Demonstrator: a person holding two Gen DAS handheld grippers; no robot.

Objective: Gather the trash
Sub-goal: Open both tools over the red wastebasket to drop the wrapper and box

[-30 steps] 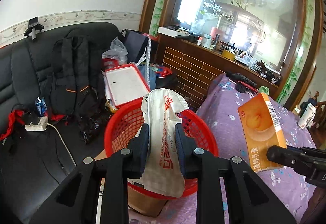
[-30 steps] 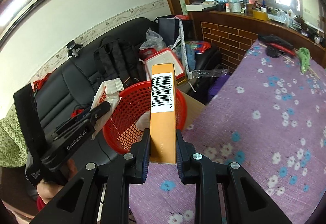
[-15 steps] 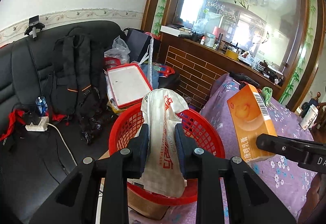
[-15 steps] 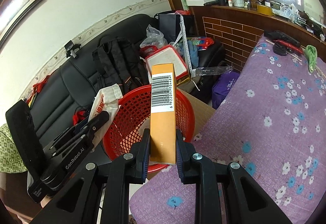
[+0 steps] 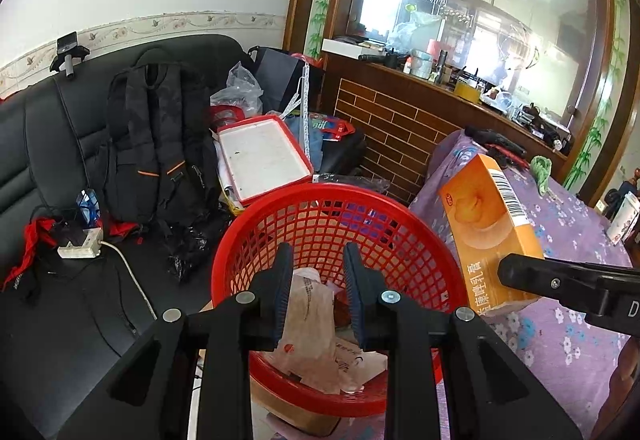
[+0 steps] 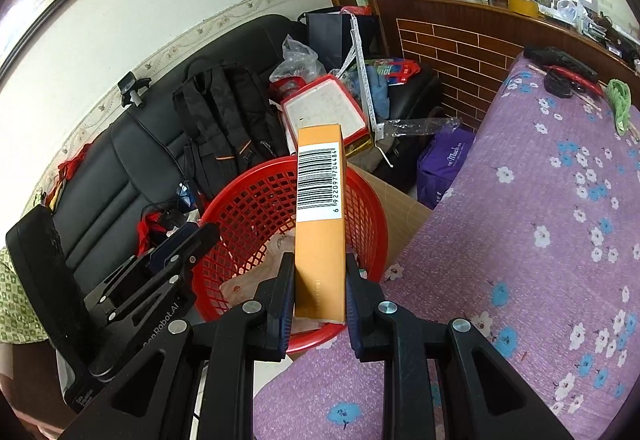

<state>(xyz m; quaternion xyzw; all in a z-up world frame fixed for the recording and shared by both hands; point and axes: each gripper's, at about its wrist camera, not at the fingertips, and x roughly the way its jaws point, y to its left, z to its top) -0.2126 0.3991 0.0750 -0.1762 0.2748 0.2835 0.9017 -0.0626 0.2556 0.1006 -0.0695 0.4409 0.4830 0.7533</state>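
A red mesh basket [image 5: 336, 200] stands beside the table; it also shows in the right wrist view [image 6: 248, 196]. My left gripper [image 5: 316, 260] is open and empty over the basket. A white plastic bag with red print [image 5: 308, 316] lies inside the basket below it. My right gripper [image 6: 318, 268] is shut on an orange box with a barcode [image 6: 320, 208] and holds it upright over the basket's near rim. The box also shows in the left wrist view [image 5: 488, 228], at the basket's right edge.
A table with a purple flowered cloth [image 6: 540, 240] lies to the right. A black sofa [image 5: 52, 144] holds a black backpack [image 5: 160, 136], a red-rimmed white tray [image 5: 264, 156] and bags. A cardboard box [image 6: 400, 208] sits under the basket. A brick counter [image 5: 400, 120] stands behind.
My left gripper opened and the white bag dropped into the basket. My right gripper carried the orange box left, closer over the basket.
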